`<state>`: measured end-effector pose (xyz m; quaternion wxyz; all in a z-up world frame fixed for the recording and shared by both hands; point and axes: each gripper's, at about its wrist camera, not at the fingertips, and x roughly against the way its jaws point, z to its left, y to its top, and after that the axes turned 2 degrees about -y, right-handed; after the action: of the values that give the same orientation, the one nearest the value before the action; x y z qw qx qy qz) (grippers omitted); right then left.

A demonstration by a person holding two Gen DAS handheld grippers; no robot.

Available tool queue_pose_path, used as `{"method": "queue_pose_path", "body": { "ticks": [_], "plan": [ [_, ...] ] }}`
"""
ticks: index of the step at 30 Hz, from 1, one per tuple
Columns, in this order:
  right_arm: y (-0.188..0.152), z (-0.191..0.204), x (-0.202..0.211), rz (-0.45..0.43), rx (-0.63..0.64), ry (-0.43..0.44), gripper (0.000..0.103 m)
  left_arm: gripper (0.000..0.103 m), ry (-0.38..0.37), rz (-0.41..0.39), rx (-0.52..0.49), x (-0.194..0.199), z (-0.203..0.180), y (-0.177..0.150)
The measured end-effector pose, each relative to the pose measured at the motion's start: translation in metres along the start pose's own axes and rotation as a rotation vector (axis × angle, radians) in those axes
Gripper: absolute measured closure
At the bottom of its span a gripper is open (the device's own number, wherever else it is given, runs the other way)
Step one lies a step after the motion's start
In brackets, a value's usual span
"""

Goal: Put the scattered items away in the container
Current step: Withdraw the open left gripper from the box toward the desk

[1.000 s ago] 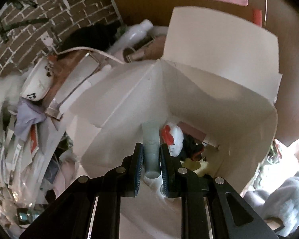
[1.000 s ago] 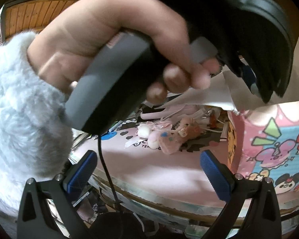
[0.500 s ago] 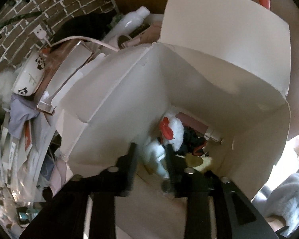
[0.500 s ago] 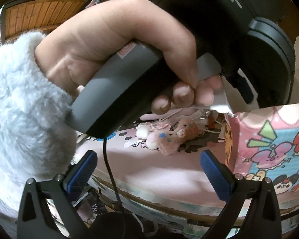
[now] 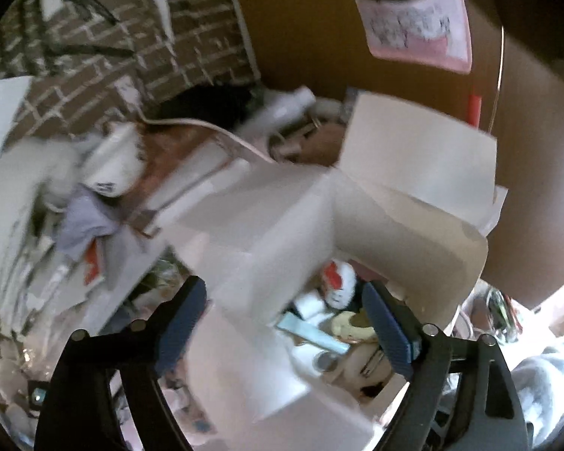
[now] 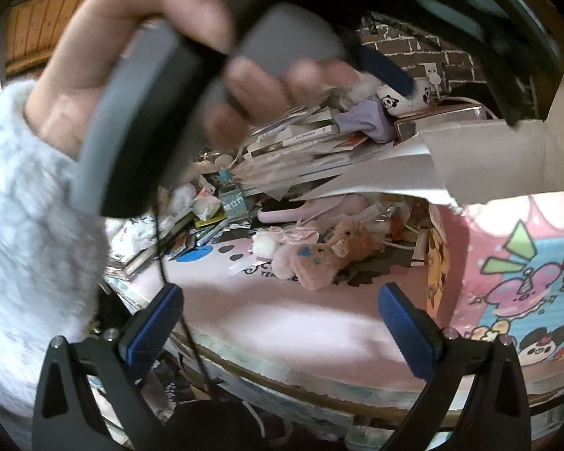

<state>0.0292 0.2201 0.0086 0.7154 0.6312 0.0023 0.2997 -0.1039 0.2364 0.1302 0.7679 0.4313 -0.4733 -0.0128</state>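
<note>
A white cardboard box stands with its flaps up in the left wrist view. Inside lie a pale teal tube, a white and red plush and a yellowish item. My left gripper hangs open above the box's near edge, with nothing between its blue pads. My right gripper is open and empty over a pink table mat. A pink plush charm and small scattered bits lie on the mat beyond it. A hand with a fluffy sleeve holds the other gripper's grey handle, blurred, across the upper left.
Piled papers and packets, a panda mug and a lilac cloth crowd the table's far side by a brick wall. A cartoon-printed box side stands at the right under a cardboard flap. A white bottle lies behind the box.
My left gripper was shut on the pale tube over the box; it has opened, the tube now lies inside, and the gripper has pulled back upward. The right gripper stays put.
</note>
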Motion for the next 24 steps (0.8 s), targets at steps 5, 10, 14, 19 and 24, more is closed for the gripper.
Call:
{"method": "queue_pose_path", "body": {
  "ticks": [5, 10, 14, 19, 24],
  "plan": [
    [-0.006, 0.01, -0.012, -0.005, 0.022, -0.061, 0.0, 0.011, 0.091, -0.083, 0.071, 0.035, 0.029, -0.02],
    [-0.011, 0.023, -0.027, 0.0, 0.048, -0.115, 0.0, 0.006, 0.214, -0.15, 0.149, 0.071, 0.055, -0.053],
    [-0.011, 0.032, -0.045, 0.005, 0.068, -0.182, 0.0, 0.006, 0.333, -0.175, 0.221, 0.092, 0.074, -0.091],
    [-0.009, 0.043, -0.068, 0.004, 0.137, -0.293, 0.005, 0.005, 0.4, -0.198, 0.326, 0.11, 0.095, -0.142],
    [-0.007, 0.05, -0.093, 0.045, 0.192, -0.364, 0.007, 0.005, 0.491, -0.182, 0.433, 0.108, 0.114, -0.195]
  ]
}}
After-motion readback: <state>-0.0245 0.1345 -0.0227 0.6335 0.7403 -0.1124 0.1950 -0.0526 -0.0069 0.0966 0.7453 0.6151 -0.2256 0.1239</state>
